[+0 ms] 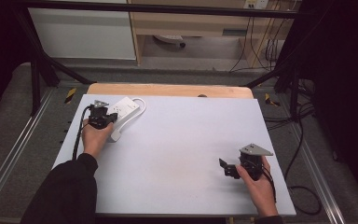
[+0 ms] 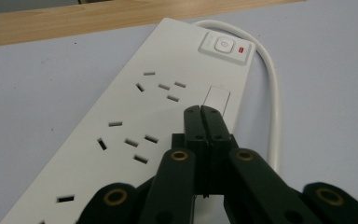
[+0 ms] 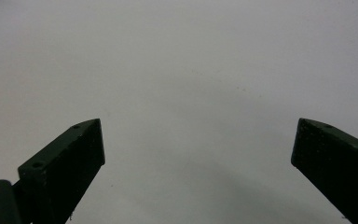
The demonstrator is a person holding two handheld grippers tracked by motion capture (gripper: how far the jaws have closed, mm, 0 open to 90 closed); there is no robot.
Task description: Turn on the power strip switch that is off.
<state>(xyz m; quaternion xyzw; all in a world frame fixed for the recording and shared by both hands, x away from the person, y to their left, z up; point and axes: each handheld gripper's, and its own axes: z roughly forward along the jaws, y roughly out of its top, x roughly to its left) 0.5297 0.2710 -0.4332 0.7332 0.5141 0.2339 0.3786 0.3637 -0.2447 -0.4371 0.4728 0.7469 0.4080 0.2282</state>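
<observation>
High view, left to right. The left hand (image 1: 94, 136), in a dark sleeve (image 1: 70, 186), holds the left gripper (image 1: 99, 116) over the near end of a white power strip (image 1: 122, 112), which lies at the far left of the pale tabletop (image 1: 177, 140), angled toward the wooden edge (image 1: 168, 89) at the table's far side. The strip's white cable (image 1: 141, 103) loops out from its far end and curves back along its right side.

Left gripper view. The strip (image 2: 135, 121) is a long, flat white bar with several groups of socket slots (image 2: 161, 86) along its face. At the far end sits a square white switch (image 2: 220, 45) with a small red indicator (image 2: 242, 47) beside it, and a blank white rectangular panel (image 2: 216, 99) lies just nearer. The left gripper (image 2: 200, 112) has its jaws pressed together with nothing between them; the tips lie over the strip's right half, though contact with its surface cannot be judged from this angle.

At the near right of the table, the right hand (image 1: 260, 184) holds the right gripper (image 1: 223, 164), well apart from the strip. In the right gripper view, the right gripper (image 3: 198, 140) has its jaws spread wide over bare tabletop (image 3: 191, 70), empty.
</observation>
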